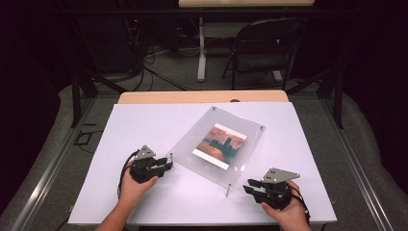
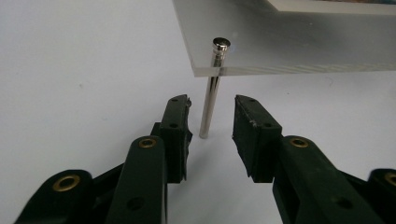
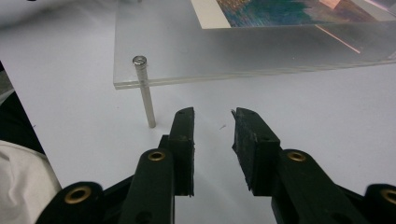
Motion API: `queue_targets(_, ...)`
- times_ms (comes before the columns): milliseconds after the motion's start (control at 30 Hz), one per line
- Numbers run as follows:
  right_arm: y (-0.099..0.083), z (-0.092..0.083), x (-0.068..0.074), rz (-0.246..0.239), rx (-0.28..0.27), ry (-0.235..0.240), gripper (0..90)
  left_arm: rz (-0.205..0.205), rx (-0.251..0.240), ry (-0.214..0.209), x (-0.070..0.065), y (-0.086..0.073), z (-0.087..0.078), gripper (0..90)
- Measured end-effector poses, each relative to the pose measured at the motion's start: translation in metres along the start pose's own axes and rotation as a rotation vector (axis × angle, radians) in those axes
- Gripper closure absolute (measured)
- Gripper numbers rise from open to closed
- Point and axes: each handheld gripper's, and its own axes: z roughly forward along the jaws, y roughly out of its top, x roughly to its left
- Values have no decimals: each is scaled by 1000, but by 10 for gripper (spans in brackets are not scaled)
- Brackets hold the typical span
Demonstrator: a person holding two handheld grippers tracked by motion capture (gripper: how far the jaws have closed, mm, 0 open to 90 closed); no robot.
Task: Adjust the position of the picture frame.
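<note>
Nearest the acrylic frame (image 1: 217,143), the left gripper (image 1: 167,165) has its jaws part-open around the frame's near-left metal post (image 2: 210,93) — not yet clamped. The right gripper (image 1: 251,185), jaws narrowed on nothing, waits just right of the near-right post (image 3: 145,93). Beyond, the frame stands untouched mid-table; by my reading, the handling is hardly begun.

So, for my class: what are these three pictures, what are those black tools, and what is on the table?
A person sits at a white table with a hand-held gripper in each hand: the left hand-held gripper and the right hand-held gripper. One picture looks down from above; the other two come from cameras riding on each tool, looking along its black jaws. On the table stands a clear picture frame on thin metal legs, with a colourful print inside. A corner leg stands between the left tool's open jaws, untouched. Neither tool holds anything.
</note>
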Motion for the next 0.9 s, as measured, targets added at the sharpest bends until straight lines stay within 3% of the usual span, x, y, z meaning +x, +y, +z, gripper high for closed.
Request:
queue_targets(567, 0, 2, 2, 22, -13, 38, 683, 33, 33, 22, -1, 8, 24, 777)
queue_targets(900, 0, 4, 3, 34, -17, 62, 683, 17, 42, 4, 1, 4, 28, 821)
